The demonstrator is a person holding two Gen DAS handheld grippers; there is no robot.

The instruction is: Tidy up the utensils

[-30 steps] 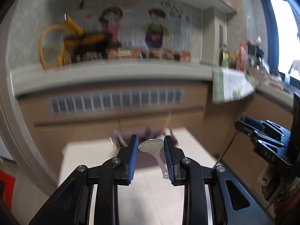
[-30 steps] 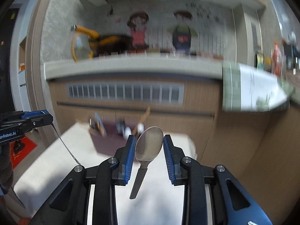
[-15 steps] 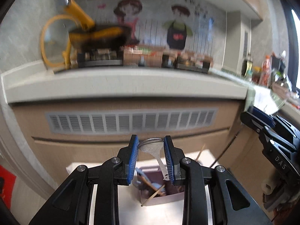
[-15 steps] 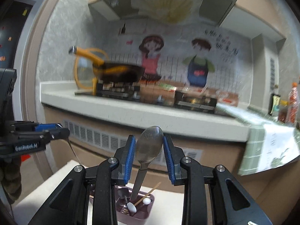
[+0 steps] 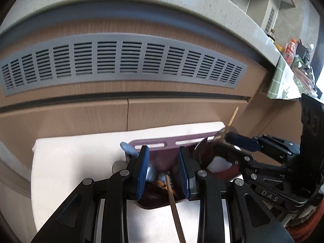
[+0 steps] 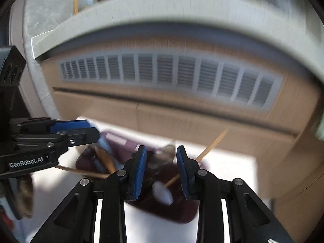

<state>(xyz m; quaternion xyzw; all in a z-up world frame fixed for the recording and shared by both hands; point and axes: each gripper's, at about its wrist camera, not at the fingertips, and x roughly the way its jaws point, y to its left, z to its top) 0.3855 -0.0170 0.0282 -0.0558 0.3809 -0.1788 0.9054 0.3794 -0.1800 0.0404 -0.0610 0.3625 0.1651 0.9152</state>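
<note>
White tabletop (image 5: pixel 70 158); maroon utensil caddy (image 5: pixel 162 141) holding chopsticks (image 5: pixel 175 208); left gripper (image 5: pixel 163 172) open, empty; right gripper (image 6: pixel 160 170) grip indeterminable, view blurred.

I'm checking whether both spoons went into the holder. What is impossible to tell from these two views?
- Right wrist view: motion blur smears the spoon between the right tool, so grip or release is unclear.
- Left wrist view: the left tool covers the purple holder; its contents are hidden.
- Left wrist view: the spoon bowl by the right tool hides its own handle.
</note>
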